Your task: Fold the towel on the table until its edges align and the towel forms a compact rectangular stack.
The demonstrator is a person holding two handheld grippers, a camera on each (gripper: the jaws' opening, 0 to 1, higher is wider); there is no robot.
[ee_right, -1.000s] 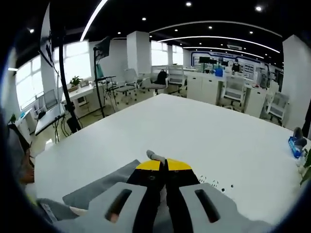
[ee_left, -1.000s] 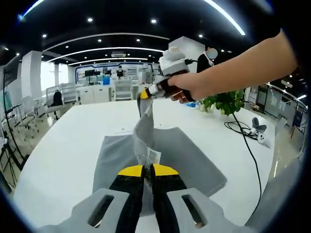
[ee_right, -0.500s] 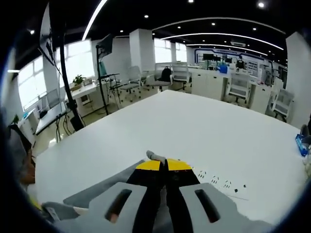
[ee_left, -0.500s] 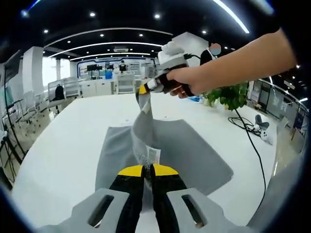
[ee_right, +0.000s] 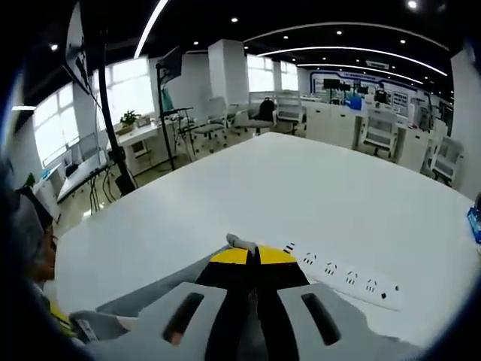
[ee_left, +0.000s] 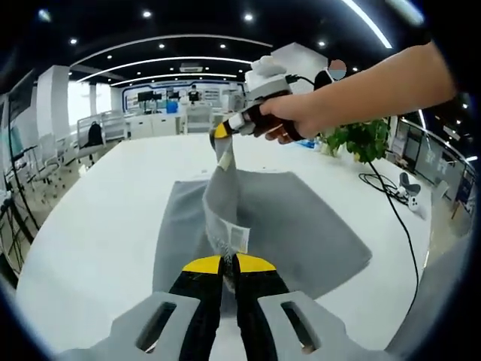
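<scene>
Both grippers pinch towel (ee_left: 301,226); power strip (ee_right: 342,277) on table (ee_right: 248,188).

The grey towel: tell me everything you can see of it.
The grey cloth towel lies mostly flat on the white table, a rough rectangle of soft, plain fabric. One edge is lifted off it as a taut, slightly twisted strip. The left gripper is shut on the strip's near end, where a small white label hangs; the right gripper, held in a person's hand, is shut on the far end, raised above the table. In the right gripper view a grey tip pokes past the shut jaws.
</scene>
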